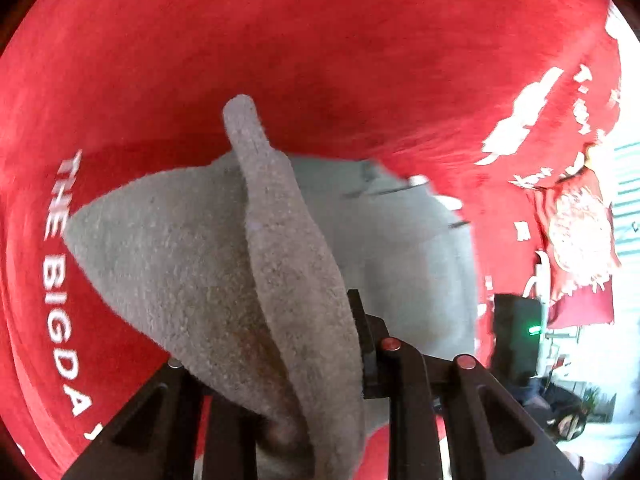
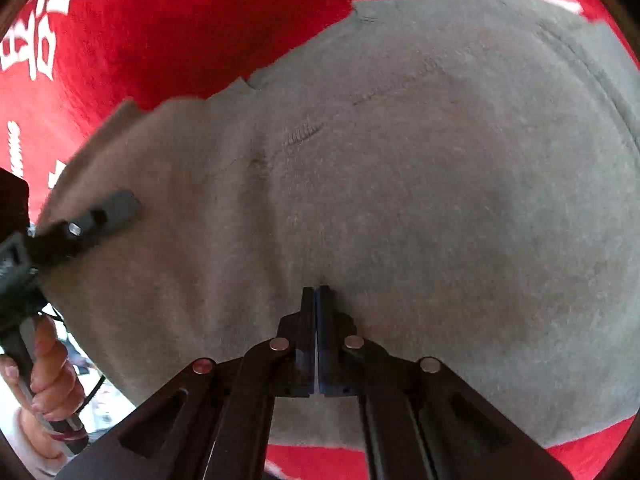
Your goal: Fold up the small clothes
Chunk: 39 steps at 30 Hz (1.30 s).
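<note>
Grey fleece, the small garment (image 2: pixel 400 200), hangs lifted between us over the red printed cloth (image 1: pixel 280 40), pinched at its lower edge by our right gripper (image 2: pixel 317 300), whose fingers are pressed together on the fabric. Our left gripper (image 1: pixel 320 360) seems to clamp a bunched ridge of the same garment, though fabric hides one finger, so we cannot be sure of the bite. With such thin pinches, uneven pulling could slip the fleece free or lay the fold crooked.
</note>
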Each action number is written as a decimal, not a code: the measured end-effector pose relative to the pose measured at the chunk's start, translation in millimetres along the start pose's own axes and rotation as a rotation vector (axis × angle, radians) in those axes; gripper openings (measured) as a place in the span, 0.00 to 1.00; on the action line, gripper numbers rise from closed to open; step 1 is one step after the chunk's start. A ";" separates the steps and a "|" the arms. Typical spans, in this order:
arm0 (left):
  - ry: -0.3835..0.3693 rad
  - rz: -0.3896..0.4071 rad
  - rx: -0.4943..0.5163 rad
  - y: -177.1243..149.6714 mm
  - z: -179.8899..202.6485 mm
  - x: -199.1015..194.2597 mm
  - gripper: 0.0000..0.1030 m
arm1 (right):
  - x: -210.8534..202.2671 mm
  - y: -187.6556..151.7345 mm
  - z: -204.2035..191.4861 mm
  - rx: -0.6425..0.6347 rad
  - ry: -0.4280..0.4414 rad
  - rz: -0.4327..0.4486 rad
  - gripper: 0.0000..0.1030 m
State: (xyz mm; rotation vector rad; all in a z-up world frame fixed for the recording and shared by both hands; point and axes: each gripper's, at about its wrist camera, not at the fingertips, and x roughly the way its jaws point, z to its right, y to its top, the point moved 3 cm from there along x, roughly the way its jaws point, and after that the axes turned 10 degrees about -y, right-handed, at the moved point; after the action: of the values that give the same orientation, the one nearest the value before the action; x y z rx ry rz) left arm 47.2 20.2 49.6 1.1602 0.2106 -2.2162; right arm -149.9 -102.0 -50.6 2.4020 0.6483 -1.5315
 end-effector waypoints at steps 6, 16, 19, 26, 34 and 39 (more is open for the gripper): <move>0.040 -0.033 0.228 17.4 115.9 45.6 0.24 | -70.3 -2.4 58.4 0.134 0.126 0.140 0.03; 0.261 -0.228 0.413 -9.1 186.7 205.9 0.28 | -68.6 -23.5 170.7 0.457 0.265 0.136 0.06; 0.292 -0.212 0.428 -10.3 194.0 203.9 0.28 | -65.3 -25.2 176.8 0.482 0.318 0.140 0.06; 0.269 -0.108 0.582 -12.3 224.2 172.3 0.79 | -68.9 -13.0 178.6 0.528 0.431 0.166 0.43; 0.233 0.024 0.476 5.5 199.5 113.0 0.79 | -68.2 -12.1 195.0 0.612 0.525 0.176 0.45; 0.362 0.015 0.279 14.6 110.2 84.8 0.79 | -77.8 -7.4 232.4 0.693 0.632 0.226 0.56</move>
State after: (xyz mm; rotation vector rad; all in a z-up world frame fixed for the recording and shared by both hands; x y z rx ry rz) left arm -55.7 -74.4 51.1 1.7081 0.0382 -2.0528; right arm -368.1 -209.7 -80.8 3.3722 -0.1200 -0.9827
